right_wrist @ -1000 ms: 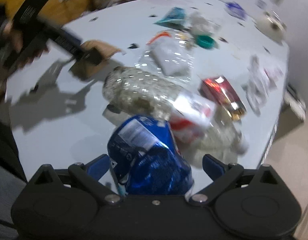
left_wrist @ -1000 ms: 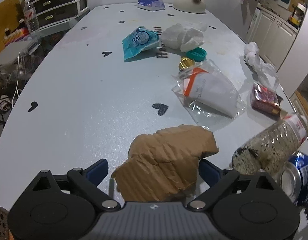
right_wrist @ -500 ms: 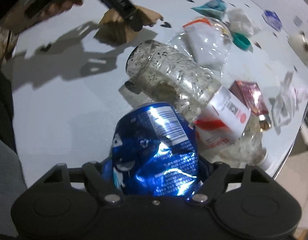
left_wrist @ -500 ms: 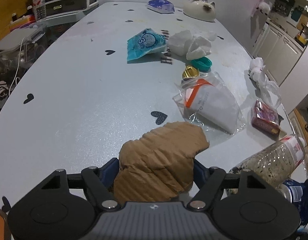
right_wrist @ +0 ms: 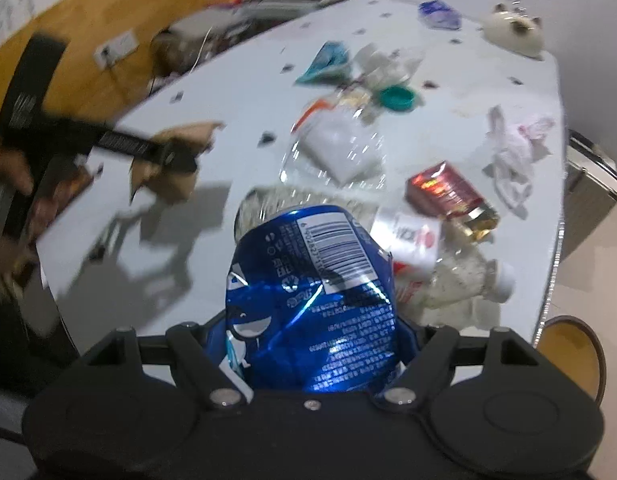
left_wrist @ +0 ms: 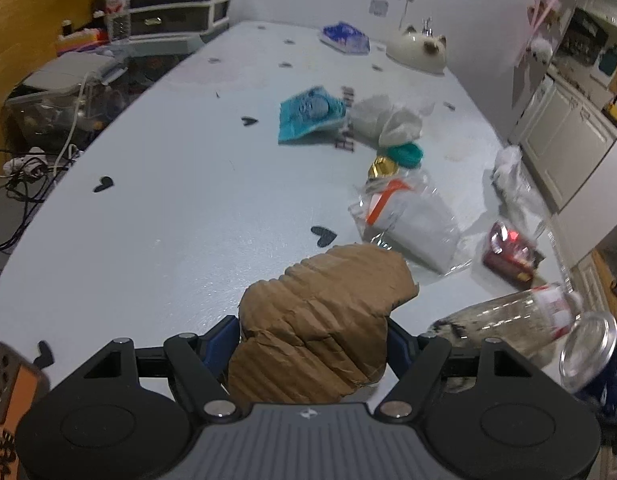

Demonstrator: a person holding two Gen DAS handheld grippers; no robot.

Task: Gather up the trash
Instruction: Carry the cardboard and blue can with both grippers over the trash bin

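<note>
Lifted cardboard (left_wrist: 320, 320) and can (right_wrist: 312, 300) clear littered grey table (left_wrist: 168, 200).

Left gripper (right_wrist: 176, 156): motion-blurred in right view | cardboard piece (left_wrist: 320, 320): lower edge hidden behind gripper body | blue can (left_wrist: 600, 364): cut off at frame edge, blurred.

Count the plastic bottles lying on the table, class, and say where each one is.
1: a clear plastic bottle with a red-and-white label lies on its side near the table edge, just beyond the held blue can. Others may be hidden.
</note>
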